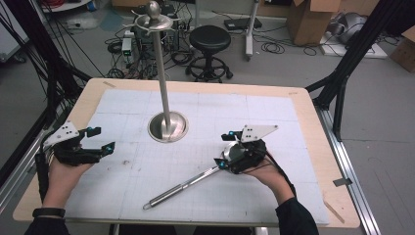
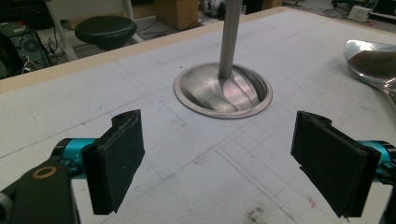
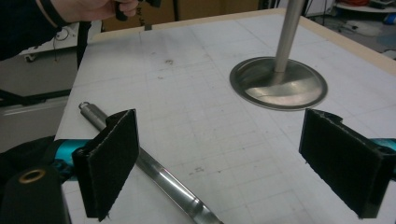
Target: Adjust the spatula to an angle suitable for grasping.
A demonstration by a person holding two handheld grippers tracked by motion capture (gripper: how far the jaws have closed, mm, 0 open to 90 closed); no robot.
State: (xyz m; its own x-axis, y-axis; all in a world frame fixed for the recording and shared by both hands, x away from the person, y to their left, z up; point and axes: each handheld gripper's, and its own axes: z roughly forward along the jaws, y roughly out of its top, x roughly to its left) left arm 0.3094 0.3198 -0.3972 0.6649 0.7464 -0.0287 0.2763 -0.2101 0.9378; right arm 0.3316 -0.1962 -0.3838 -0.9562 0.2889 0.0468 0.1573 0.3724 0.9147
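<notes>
A steel ladle (image 1: pixel 186 186) lies on the white gridded mat (image 1: pixel 274 112), its handle pointing to the front left and its bowl under my right gripper (image 1: pixel 223 151). In the right gripper view that gripper (image 3: pixel 224 163) is open, and the ladle handle (image 3: pixel 154 172) runs on the mat below its left pad (image 3: pixel 109 163). A steel stand (image 1: pixel 168 126) with a round base and a tall pole stands mid-table. My left gripper (image 1: pixel 103 138) hovers open at the mat's left edge. In the left gripper view, the left gripper (image 2: pixel 224 168) faces the stand base (image 2: pixel 223 91), with the ladle bowl (image 2: pixel 373 63) at far right.
Hooks ring the top of the stand's pole (image 1: pixel 155 19). The wooden table edge (image 1: pixel 313 147) frames the mat. Beyond the table are a black stool (image 1: pixel 209 41), cables, cardboard boxes (image 1: pixel 308 19) and black frame legs (image 1: pixel 342 73).
</notes>
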